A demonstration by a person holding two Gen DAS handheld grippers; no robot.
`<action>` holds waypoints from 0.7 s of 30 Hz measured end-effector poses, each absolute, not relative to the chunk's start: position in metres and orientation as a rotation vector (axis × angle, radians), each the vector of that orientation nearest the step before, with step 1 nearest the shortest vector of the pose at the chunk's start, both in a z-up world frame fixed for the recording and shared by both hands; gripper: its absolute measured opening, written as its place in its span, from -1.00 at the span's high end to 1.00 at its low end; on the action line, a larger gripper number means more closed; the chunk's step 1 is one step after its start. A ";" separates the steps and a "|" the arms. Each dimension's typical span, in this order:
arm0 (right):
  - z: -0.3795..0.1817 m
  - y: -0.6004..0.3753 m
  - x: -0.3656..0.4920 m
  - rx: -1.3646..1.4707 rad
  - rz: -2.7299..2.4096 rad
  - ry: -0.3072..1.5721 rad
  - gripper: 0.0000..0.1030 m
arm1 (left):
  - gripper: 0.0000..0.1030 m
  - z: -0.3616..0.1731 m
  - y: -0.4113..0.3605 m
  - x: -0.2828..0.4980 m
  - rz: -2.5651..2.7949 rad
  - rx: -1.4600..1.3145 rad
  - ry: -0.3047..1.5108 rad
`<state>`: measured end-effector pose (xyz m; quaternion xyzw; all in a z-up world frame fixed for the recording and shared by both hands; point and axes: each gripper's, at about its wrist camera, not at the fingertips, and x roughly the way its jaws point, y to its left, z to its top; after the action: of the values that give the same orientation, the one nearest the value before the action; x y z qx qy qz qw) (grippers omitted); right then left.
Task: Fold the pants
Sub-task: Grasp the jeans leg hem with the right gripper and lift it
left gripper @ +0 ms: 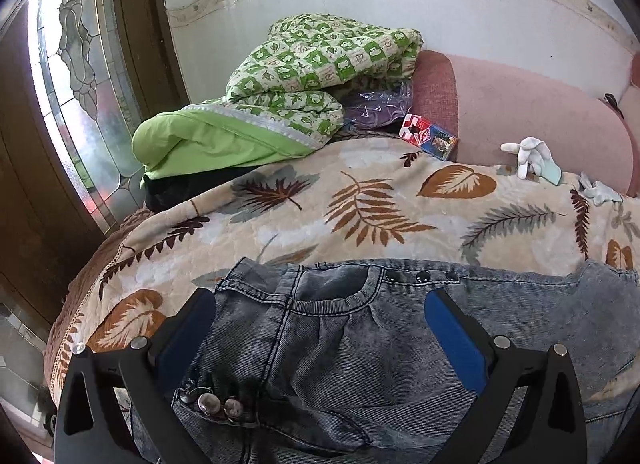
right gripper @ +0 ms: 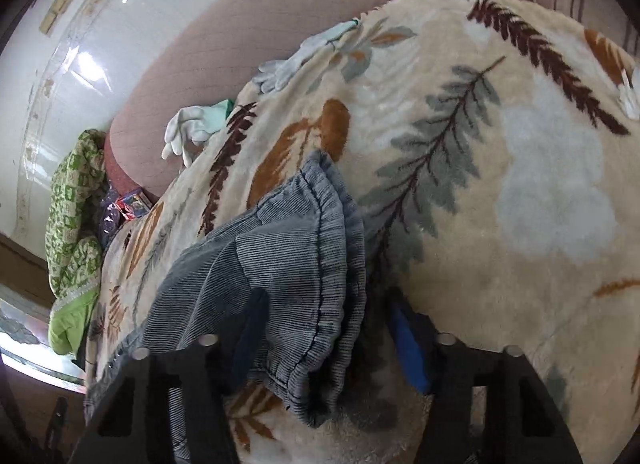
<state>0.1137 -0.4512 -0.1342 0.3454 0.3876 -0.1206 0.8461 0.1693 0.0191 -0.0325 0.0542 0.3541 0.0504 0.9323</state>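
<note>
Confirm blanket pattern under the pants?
Cream blanket with brown, rust and grey leaf prints; clearest in left wrist view.

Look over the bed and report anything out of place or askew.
Two white gloves lie loose at the far edge of the leaf-print blanket, against the pink cushion. The jeans are rumpled, with the leg hem bunched and flipped. Nothing looks spilled or damaged.

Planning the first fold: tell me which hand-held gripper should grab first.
Right. The jeans' leg hem already lies between the right hand-held gripper's fingers; the left hand-held gripper stands wide over the waistband, pinching nothing.
</note>
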 end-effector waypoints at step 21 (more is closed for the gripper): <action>-0.092 -0.489 0.080 0.770 -0.286 0.747 0.75 | -1.00 -0.037 0.038 0.171 0.155 0.087 0.750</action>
<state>0.0801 -0.4887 -0.0923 0.3657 0.3548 -0.1357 0.8497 0.1708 0.0384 -0.0369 0.0427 0.3658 0.0755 0.9266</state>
